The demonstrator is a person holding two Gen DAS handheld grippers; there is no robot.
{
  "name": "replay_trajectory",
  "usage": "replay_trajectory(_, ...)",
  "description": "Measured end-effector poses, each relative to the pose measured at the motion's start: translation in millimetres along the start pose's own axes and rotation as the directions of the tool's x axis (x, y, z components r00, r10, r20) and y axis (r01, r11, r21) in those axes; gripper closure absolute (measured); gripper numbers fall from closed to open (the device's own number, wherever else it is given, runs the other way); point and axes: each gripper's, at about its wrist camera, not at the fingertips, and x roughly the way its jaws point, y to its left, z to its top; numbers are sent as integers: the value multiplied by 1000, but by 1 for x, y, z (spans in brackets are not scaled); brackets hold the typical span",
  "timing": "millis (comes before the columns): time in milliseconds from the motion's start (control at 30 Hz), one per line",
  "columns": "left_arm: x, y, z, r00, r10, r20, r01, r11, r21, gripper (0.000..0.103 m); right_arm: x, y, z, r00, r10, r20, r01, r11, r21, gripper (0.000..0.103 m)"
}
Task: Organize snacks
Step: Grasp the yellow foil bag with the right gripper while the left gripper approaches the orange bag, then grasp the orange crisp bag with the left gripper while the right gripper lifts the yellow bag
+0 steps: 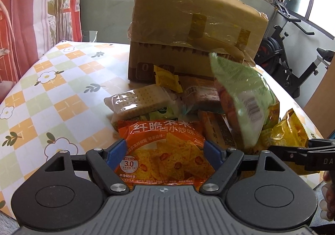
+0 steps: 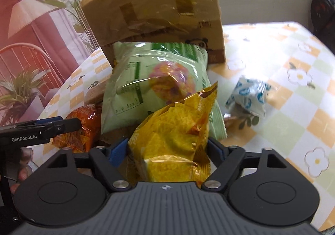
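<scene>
A pile of snack packs lies on the checked tablecloth in front of a taped cardboard box (image 1: pixel 188 25). An orange chip bag (image 1: pixel 165 147) sits flat between the blue pads of my left gripper (image 1: pixel 165 151), which press on its two sides. My right gripper (image 2: pixel 167 149) is shut on a crumpled yellow snack bag (image 2: pixel 173 134), lifted a little at the pile's right. Behind it a big green bag (image 2: pixel 150 80) leans against the box (image 2: pixel 157 10). The orange bag (image 2: pixel 83 128) and left gripper (image 2: pixel 71 124) show at the left of the right wrist view.
A clear cracker pack (image 1: pixel 138 98), a small yellow packet (image 1: pixel 167 76) and a brown packet (image 1: pixel 201 92) lie in the pile. A white and blue packet (image 2: pixel 249 96) lies apart on the table (image 2: pixel 293 109). An exercise bike (image 1: pixel 293 57) stands beyond the table's right edge.
</scene>
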Motion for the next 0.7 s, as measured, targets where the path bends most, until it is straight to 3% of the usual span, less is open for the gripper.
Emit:
replay_trajectory(333, 0, 1, 1, 1000, 5, 1, -5, 1000, -14, 21, -22, 22, 24, 991, 56, 123, -43, 993, -108, 29)
replay_trajectory(567, 2, 6, 3, 1000, 17, -3, -17, 1000, -21, 20, -5, 40, 48, 980, 74, 183, -39, 981, -188, 30)
replay_trajectory(700, 11, 13, 8, 999, 7, -34, -8, 999, -47, 14, 13, 48, 48, 982, 69, 175, -29, 975, -222, 30)
